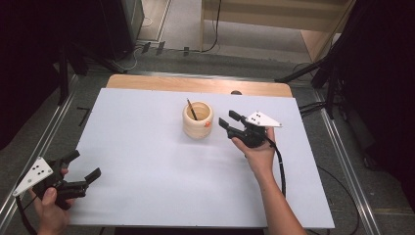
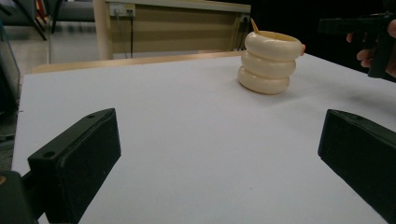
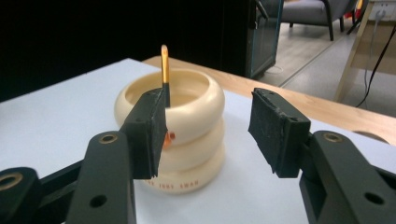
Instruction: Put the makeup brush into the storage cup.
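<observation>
At lower left of the high view, the left gripper (image 1: 80,167) rests with jaws wide apart, its hand cut off by the frame edge. At centre stands the cream ringed holder (image 1: 197,120) with a pencil (image 1: 191,109) inside (base lettering too blurred to read). Just to its right, the right gripper (image 1: 228,121) has jaws apart, nothing between them.

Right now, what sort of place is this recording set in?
Probably a lab or studio set up for recording: a white table ringed by black stands, loose cables on the floor, and a chair behind.
</observation>
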The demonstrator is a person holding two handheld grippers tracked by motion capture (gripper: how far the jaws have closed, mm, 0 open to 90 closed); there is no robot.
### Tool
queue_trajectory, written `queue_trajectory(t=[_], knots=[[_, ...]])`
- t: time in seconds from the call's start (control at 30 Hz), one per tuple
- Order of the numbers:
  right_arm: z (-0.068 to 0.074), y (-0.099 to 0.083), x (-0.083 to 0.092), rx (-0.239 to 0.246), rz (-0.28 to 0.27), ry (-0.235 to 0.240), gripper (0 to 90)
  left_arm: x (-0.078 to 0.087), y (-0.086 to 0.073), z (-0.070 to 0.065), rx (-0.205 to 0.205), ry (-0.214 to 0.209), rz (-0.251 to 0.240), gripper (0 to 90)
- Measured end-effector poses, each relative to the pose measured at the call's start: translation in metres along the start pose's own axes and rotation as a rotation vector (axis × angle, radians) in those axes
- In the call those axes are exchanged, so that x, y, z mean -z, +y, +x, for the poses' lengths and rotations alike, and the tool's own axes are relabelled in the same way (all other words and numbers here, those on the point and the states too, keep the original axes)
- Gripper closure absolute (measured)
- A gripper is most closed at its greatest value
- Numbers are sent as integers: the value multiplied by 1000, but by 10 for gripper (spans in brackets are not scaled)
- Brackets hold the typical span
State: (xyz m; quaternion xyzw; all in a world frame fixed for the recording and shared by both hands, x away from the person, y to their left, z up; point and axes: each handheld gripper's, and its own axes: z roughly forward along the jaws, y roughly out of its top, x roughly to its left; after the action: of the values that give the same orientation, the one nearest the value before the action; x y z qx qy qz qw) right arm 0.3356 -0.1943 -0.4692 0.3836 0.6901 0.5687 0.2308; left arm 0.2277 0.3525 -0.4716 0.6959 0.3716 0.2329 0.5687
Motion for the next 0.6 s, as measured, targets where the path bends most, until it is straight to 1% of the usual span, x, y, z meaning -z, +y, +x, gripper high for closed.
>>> queue_trajectory(t=[0.07, 0.2, 0.27, 0.3, 0.4, 0.43, 0.5, 0.6], knots=[[-1, -1, 2, 1, -4, -1, 460, 0, 0, 0, -2, 0, 0, 0], [-2, -6, 14, 0, -8, -12, 458, 0, 0, 0, -2, 1, -2, 0], [-2, -8, 16, 0, -13, -13, 458, 0, 0, 0, -2, 2, 0, 0], [-3, -10, 21, 1, -17, -17, 458, 0, 0, -1, -2, 1, 0, 0], [-4, -12, 25, -4, -19, -18, 455, 0, 0, -1, -4, -1, 1, 0], [-4, -12, 27, -6, -11, -20, 452, 0, 0, -1, -2, -2, 1, 0], [-5, -14, 31, -6, -28, -27, 451, 0, 0, -1, -3, -1, 1, 0], [-7, -18, 40, -14, -34, -34, 449, 0, 0, -1, -3, -1, 1, 0]])
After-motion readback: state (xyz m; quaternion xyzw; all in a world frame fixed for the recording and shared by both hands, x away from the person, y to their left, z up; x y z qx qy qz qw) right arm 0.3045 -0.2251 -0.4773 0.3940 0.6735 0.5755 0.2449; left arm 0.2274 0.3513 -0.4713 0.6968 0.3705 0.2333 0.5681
